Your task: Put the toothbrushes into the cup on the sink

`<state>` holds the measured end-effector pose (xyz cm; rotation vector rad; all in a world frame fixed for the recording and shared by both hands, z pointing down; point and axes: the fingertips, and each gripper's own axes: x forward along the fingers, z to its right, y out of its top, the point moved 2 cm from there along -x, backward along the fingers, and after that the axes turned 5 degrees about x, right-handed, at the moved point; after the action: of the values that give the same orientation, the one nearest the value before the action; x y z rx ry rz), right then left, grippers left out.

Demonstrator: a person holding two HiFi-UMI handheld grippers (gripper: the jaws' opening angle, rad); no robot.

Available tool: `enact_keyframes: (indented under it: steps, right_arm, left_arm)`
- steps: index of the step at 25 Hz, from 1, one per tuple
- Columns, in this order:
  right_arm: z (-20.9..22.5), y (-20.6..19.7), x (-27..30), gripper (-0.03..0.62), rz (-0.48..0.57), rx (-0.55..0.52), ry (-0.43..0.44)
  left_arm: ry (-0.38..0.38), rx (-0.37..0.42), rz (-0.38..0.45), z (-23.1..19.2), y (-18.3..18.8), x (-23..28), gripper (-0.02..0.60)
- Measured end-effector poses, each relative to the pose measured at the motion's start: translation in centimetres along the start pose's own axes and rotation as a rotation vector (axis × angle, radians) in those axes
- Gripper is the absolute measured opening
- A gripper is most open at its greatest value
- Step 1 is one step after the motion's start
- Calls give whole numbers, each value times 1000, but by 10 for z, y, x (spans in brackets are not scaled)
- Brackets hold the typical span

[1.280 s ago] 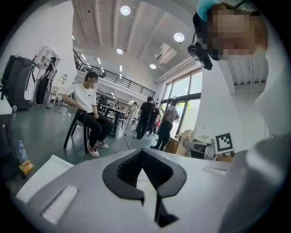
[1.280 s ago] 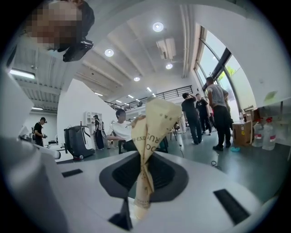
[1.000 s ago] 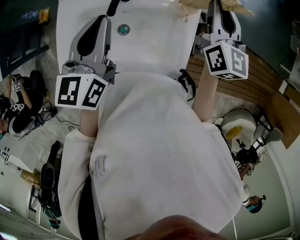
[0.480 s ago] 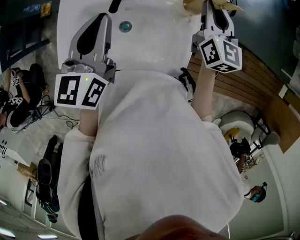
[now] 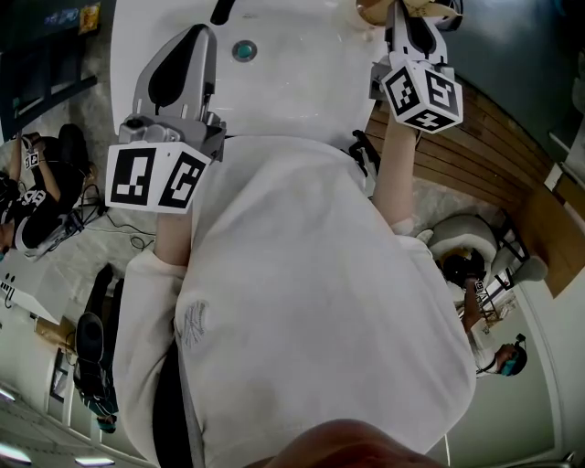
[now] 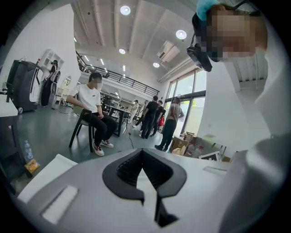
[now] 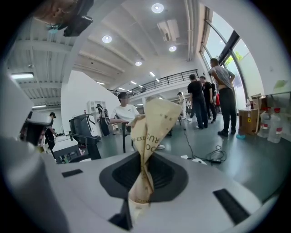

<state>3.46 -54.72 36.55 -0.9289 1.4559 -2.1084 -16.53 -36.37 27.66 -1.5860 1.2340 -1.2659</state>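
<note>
Bright light from ceiling spotlights (image 6: 125,9); fisheye warp, dark vignetted edges.

Glossy grey floor (image 6: 50,136), white beamed ceiling (image 6: 104,32) with round lights (image 6: 125,10), tall windows (image 7: 225,43), upper balcony railing (image 6: 120,78).

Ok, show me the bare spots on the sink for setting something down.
Bare: the white sink between the drain and the right gripper, down to the shirt. Crowded: the far right corner, where the right gripper holds a paper packet. The left gripper hangs over the sink's left side.
</note>
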Motion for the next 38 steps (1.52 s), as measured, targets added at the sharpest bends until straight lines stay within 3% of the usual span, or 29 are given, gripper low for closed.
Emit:
enact_keyframes:
  steps: [38]
  right_arm:
    - [8,-20,8,52,-37,8,-31]
  left_arm:
    - [3,4,33,3,5,-12,-15]
